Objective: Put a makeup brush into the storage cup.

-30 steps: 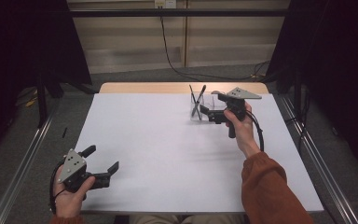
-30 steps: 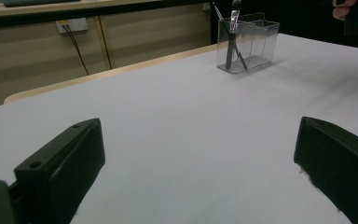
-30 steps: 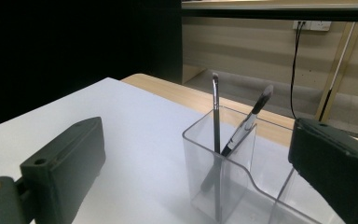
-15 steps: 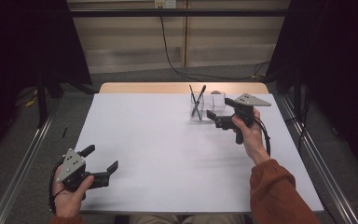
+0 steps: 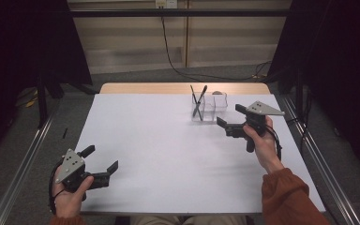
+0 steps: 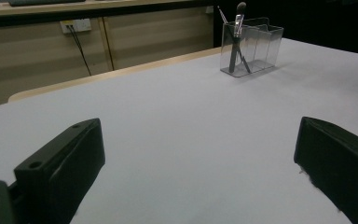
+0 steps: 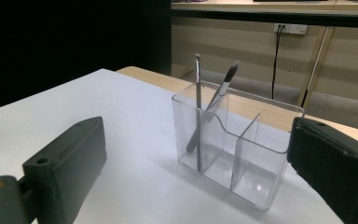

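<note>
**Observer:** Where are you in the job?

**Operator:** I judge the placing step is done, or the next pick is about to begin. The clear plastic three-compartment organiser (image 5: 209,107) stands upright near the far edge of the white table (image 5: 168,140), right of centre. Two dark-handled makeup brushes (image 7: 209,109) lean crossed in one end compartment, the left one in the high view. The other two compartments look empty from my right gripper view.

**Observer:** And your grippers?

**Operator:** My right gripper (image 5: 226,123) is released, jaws spread with nothing between them, just beside the organiser on its near right side and apart from it. My left gripper (image 5: 101,159) is also spread and holding nothing, at the near left corner of the table, well apart from the organiser.

**Observer:** What does the next move call for?

**Operator:** If I pull a brush, I'd bring the right gripper above the rim, line the jaws across one handle where the two cross least, and lift straight up so the light organiser doesn't tip. The left could steady its wall.
</note>
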Tool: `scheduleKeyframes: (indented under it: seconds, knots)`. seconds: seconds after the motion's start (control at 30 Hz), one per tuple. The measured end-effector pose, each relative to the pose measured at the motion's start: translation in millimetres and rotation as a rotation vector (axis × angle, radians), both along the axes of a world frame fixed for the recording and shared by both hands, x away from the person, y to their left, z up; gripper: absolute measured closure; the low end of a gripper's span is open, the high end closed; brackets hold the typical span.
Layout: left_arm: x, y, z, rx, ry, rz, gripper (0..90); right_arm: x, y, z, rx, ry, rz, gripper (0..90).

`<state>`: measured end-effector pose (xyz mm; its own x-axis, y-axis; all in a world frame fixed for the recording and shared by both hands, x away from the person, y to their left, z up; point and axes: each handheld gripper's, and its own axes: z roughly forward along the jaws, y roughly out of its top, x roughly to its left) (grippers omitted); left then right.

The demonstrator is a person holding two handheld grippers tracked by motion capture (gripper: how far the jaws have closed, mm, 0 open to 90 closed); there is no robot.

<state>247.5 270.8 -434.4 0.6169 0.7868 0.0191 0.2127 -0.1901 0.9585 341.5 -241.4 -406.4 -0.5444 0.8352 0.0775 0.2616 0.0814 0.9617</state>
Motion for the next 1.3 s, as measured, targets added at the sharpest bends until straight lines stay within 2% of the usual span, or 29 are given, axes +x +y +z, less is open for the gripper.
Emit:
scheduleKeyframes:
  seconds: [0.3, 0.6, 0.8, 0.93, 1.03, 1.3]
  knots:
    - [-0.4, -1.0, -0.3, 0.012, -0.006, -0.009, 1.5, -18.2, -9.6, -0.8, 0.014, 0.000, -0.003, 3.2]
    - [-1.3, -0.4, -0.4, 0.007, -0.006, -0.003, 1.5, -36.7, -22.3, -5.3, -0.005, 0.010, -0.016, 3.4]
    - [-2.6, 0.6, -0.1, 0.012, -0.008, 0.000, 1.4, -51.6, -30.8, -7.8, 0.021, 0.011, -0.026, 3.2]
    - [-3.5, 1.1, 0.2, 0.011, -0.010, 0.003, 1.4, -60.5, -35.5, -12.6, -0.001, 0.029, -0.030, 3.0]
    - [-3.9, 0.5, 0.4, 0.011, -0.010, 0.001, 1.4, -66.9, -39.9, -13.1, 0.012, 0.025, -0.038, 3.1]
    - [-4.6, 0.5, 0.3, 0.005, -0.008, 0.004, 1.4, -82.2, -44.9, -18.5, -0.001, 0.033, -0.050, 3.1]
